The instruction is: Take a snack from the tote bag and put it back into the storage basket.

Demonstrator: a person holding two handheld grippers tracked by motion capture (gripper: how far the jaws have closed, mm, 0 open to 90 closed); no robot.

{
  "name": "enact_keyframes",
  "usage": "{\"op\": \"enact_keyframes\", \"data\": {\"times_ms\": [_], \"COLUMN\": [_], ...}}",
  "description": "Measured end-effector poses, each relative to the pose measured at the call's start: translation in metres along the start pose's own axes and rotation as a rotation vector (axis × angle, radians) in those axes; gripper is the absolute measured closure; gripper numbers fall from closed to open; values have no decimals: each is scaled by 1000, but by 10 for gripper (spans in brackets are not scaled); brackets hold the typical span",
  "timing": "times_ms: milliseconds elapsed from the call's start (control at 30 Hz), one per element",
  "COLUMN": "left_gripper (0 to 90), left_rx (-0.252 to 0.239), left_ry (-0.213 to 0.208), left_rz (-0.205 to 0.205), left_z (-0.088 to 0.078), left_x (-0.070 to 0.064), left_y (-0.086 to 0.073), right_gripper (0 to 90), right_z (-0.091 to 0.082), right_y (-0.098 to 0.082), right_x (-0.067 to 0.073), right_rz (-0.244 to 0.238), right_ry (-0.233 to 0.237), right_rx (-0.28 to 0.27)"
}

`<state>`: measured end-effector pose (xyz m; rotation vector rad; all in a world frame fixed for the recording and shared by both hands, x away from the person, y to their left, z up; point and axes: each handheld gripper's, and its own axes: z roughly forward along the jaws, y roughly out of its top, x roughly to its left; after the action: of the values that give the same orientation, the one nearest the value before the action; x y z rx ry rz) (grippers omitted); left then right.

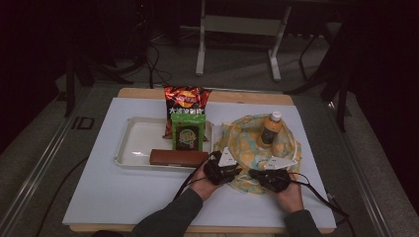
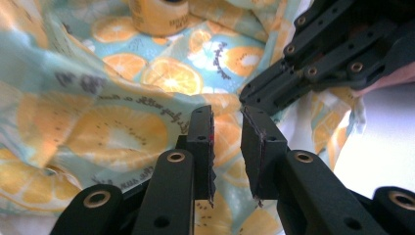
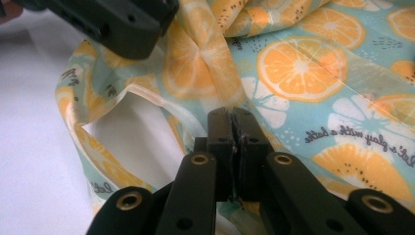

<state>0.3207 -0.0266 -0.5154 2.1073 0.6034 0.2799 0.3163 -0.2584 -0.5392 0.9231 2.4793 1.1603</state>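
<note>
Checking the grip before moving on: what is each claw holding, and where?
Right claw pinches the orange-print bag at its rim fold; left claw is open, holding nothing.

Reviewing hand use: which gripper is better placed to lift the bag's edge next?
Right: the right gripper is shut on the orange-print bag, while the left gripper stands open beside it.

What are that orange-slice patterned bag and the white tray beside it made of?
The orange-slice patterned bag looks like thin plastic film, perhaps coated fabric: it is glossy, slightly see-through at its looped handle, and folds in soft creases. The white tray looks like hard moulded plastic, with a smooth face and a rounded raised rim. The small orange bottle standing on the bag seems clear plastic with a white cap.
</note>
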Motion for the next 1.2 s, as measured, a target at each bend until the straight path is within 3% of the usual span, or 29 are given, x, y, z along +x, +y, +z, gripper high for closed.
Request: {"op": "enact_keyframes", "data": {"times_ms": [700,1200], "left_gripper": [676,636], "left_rx": [-43,-37], "left_ry": [-28,-45], "left_rz": [8,-1], "left_z": [-4,0], "left_x": [11,25], "left_y": [38,56], "right_gripper": [860,854], "right_z": [0,0], "right_y": [0,0], "right_x": [0,-1], "right_rz": [-1,3], "right_ry": [6,14], "right_rx": [-4,-3]}}
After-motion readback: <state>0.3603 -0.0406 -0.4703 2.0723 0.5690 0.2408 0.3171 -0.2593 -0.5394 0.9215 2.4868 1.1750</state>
